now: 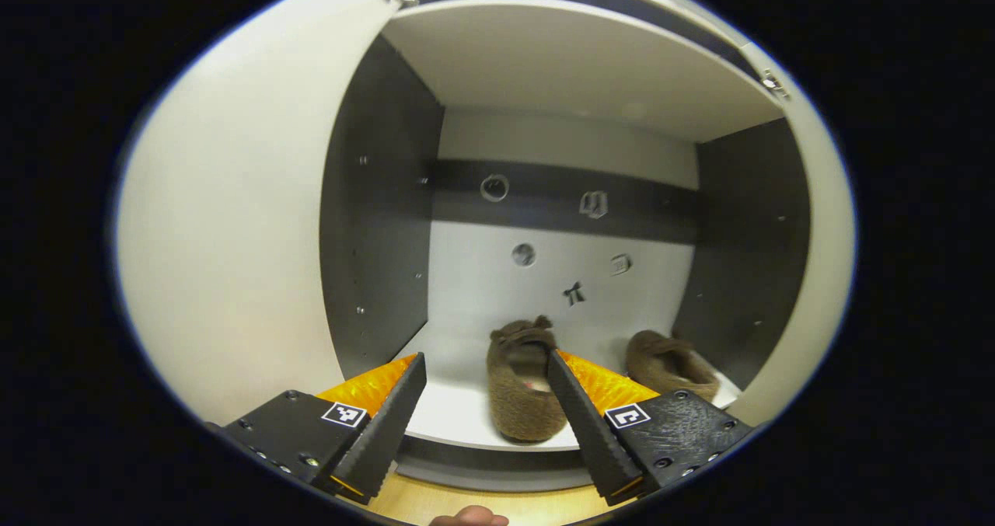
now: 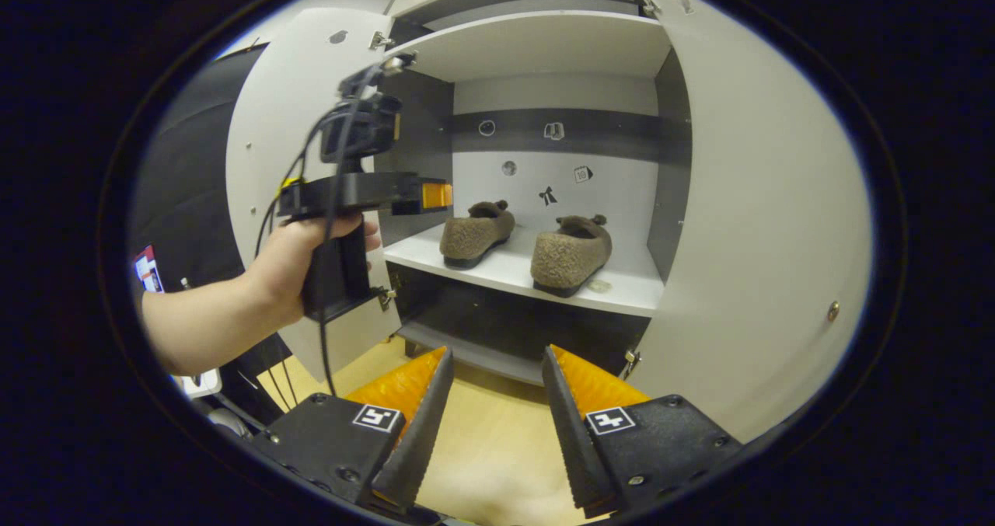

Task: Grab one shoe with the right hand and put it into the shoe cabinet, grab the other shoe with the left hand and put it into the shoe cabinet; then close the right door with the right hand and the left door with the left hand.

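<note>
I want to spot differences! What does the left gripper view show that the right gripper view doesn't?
Left gripper view: the left tool, open, close in front of a shoe. Right gripper view: a hand holding that tool, plus the open right tool above the floor. Both: that shoe and the other shoe on the cabinet shelf.

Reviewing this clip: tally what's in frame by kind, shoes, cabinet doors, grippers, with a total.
Brown fuzzy shoes on the shelf: 2, left shoe and right shoe
Open cabinet doors: 2, left door and right door
Grippers: 2, left gripper and right gripper
Total: 6
</note>
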Available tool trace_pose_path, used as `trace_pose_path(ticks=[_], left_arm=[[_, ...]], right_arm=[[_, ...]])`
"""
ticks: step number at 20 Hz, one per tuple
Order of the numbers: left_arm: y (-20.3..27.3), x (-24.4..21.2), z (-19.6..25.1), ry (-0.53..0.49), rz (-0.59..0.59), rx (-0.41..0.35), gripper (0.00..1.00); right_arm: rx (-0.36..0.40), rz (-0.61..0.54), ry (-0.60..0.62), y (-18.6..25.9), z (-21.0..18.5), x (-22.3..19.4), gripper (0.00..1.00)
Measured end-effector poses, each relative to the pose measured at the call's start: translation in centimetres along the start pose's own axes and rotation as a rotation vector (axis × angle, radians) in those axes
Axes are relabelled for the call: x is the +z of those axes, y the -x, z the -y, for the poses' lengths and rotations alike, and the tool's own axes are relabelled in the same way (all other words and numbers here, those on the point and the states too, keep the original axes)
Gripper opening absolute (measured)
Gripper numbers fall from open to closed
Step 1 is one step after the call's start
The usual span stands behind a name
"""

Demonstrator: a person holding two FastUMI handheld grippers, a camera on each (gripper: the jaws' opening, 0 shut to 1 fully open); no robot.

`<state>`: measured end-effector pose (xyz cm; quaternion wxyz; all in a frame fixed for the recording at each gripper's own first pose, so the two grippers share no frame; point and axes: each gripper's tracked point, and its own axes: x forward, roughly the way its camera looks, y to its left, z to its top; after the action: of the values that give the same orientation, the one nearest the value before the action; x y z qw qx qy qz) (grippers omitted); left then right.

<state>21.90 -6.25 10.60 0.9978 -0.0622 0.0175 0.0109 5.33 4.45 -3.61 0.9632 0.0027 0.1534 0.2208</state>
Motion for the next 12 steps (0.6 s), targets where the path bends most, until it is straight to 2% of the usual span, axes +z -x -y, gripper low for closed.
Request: trace_pose_path(ticks=[2, 6, 8, 9, 11, 12], left_arm=[[3.3, 1.6, 0.6, 0.005, 0.081, -0.046, 0.95], [8.9, 3.0, 0.7, 0.05, 0.134, -0.135, 0.95], [11.3, 4.0, 0.3, 0.066, 0.159, -0.162, 0.95], [12.4, 4.5, 0.0, 0.065, 0.177, -0.173, 0.95], [15.0, 4.6, -0.2, 0.048, 0.201, -0.193, 0.95], [15.9, 4.5, -0.1, 0.039, 0.2, -0.206, 0.95]], right_arm=[[0.008, 0.016, 0.003, 0.1, -0.3, 0.6, 0.73], [-0.019, 0.065, 0.008, 0.3, 0.1, 2.3, 0.74], [-0.042, 0.1, 0.004, 0.6, 0.2, 3.5, 0.74], [-0.061, 0.121, 0.001, 0.7, 0.3, 4.1, 0.77], [-0.103, 0.165, -0.009, 1.4, 0.5, 5.4, 0.75], [-0.126, 0.19, -0.015, 2.1, 0.4, 6.3, 0.8]])
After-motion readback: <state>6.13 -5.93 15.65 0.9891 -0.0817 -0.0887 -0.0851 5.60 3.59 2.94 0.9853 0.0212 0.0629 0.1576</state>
